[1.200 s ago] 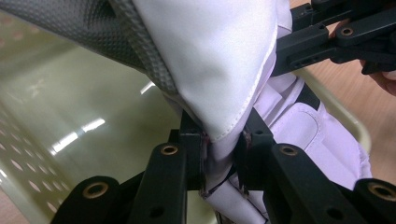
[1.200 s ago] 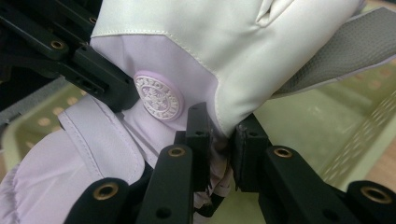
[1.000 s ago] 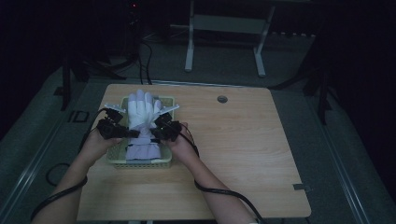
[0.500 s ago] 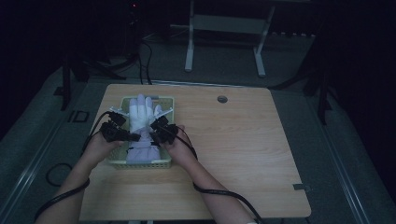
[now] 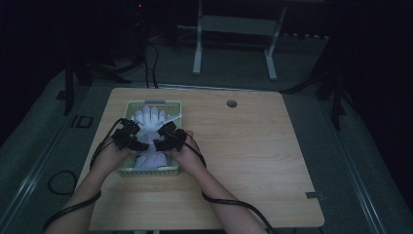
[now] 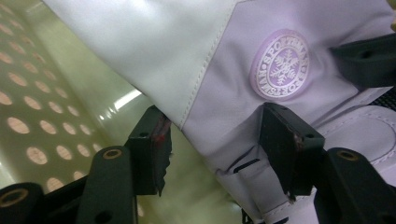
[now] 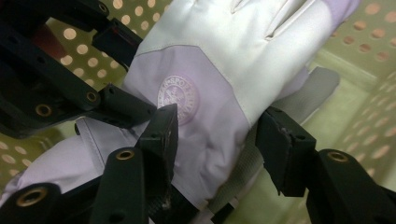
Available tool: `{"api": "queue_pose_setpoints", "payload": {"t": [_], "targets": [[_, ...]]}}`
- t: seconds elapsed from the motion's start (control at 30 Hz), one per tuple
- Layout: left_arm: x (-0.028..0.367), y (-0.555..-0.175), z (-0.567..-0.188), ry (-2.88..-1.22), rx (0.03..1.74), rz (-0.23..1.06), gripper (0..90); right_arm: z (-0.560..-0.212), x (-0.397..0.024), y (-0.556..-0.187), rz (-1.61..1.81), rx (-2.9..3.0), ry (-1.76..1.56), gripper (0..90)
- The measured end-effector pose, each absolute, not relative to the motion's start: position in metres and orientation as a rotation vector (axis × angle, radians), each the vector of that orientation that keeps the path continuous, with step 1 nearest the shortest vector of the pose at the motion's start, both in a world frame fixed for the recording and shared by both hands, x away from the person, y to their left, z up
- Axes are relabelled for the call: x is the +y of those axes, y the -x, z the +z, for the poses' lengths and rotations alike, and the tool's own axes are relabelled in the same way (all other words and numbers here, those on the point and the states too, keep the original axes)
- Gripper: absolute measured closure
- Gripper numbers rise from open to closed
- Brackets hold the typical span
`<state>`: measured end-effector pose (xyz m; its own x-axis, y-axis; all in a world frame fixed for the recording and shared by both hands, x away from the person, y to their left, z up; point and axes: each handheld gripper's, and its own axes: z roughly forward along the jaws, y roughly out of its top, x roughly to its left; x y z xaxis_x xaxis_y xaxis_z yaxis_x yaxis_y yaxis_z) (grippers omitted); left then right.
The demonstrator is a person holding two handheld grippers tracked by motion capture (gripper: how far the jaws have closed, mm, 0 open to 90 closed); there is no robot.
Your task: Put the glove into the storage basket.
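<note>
1. In the high view, a pale green perforated basket (image 5: pixel 171 104) is sitting near the left edge of the wooden desk (image 5: pixel 253 156), towards the far left corner. A white and lilac glove (image 5: pixel 152 118) is lying inside it, fingers pointing to the far edge. The left gripper (image 5: pixel 130 135) and the right gripper (image 5: pixel 168 138) are both reaching into the basket over the glove's cuff end, close together; the person's forearms are coming in from the near edge. A black cable (image 5: pixel 229 201) is trailing across the desk from the right gripper. From here I cannot tell how the jaws are standing.

2. In the left gripper view, the jaws are standing apart, one on each side of the glove's (image 6: pixel 224 70) lilac cuff edge. Whether the pads are pressing the fabric cannot be told. A round snowflake badge (image 6: pixel 279 64) is showing on the lilac panel, just beyond the jaws. The basket's (image 6: pixel 42 102) holed wall is rising at the left.

3. In the right gripper view, the jaws are standing apart, straddling the glove's (image 7: pixel 243 51) lilac cuff; the left jaw is lying against the fabric just beside the badge (image 7: pixel 178 99), and the right jaw is sitting at the cuff's other edge. The left gripper (image 7: pixel 70 88) is showing at the upper left, touching the glove. The basket (image 7: pixel 373 79) is lying beneath and around.
</note>
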<state>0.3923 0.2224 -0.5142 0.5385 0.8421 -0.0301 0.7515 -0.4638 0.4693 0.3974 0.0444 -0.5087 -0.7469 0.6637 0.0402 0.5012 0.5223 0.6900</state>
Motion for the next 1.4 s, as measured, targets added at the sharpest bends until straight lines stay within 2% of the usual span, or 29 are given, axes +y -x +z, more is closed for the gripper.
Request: {"api": "queue_pose_setpoints", "payload": {"t": [0.1, 0.27, 0.33, 0.4, 0.47, 0.53, 0.73, 1.07, 1.4], "targets": [[0.222, -0.392, -0.513, -2.331, 1.311, 0.322, 41.6, -0.504, 0.037, -0.397, 1.090, 2.503, -0.976, 46.1], [0.221, -0.388, -0.509, -2.266, 1.286, 0.320, 36.0, -0.489, 0.019, -0.399, 1.187, 2.482, -0.918, 37.9], [0.221, -0.385, -0.505, -2.223, 1.234, 0.281, 26.2, -0.487, 0.012, -0.400, 1.208, 2.482, -0.902, 32.3], [0.219, -0.383, -0.502, -2.185, 1.199, 0.242, 24.2, -0.485, 0.006, -0.400, 1.216, 2.509, -0.913, 25.8], [0.216, -0.381, -0.500, -2.171, 1.165, 0.243, 17.6, -0.485, 0.000, -0.402, 1.219, 2.520, -0.927, 21.5], [0.212, -0.377, -0.497, -2.140, 1.130, 0.252, 17.3, -0.485, -0.006, -0.403, 1.241, 2.542, -0.911, 14.7], [0.202, -0.365, -0.492, -2.093, 1.063, 0.339, 14.3, -0.483, -0.029, -0.402, 1.250, 2.528, -0.846, 14.2], [0.176, -0.341, -0.481, -2.003, 0.973, 0.354, 14.3, -0.479, -0.063, -0.399, 1.266, 2.526, -0.831, 14.2], [0.149, -0.324, -0.472, -1.950, 0.891, 0.286, 14.3, -0.481, -0.087, -0.391, 1.258, 2.521, -0.817, 14.2]]}}
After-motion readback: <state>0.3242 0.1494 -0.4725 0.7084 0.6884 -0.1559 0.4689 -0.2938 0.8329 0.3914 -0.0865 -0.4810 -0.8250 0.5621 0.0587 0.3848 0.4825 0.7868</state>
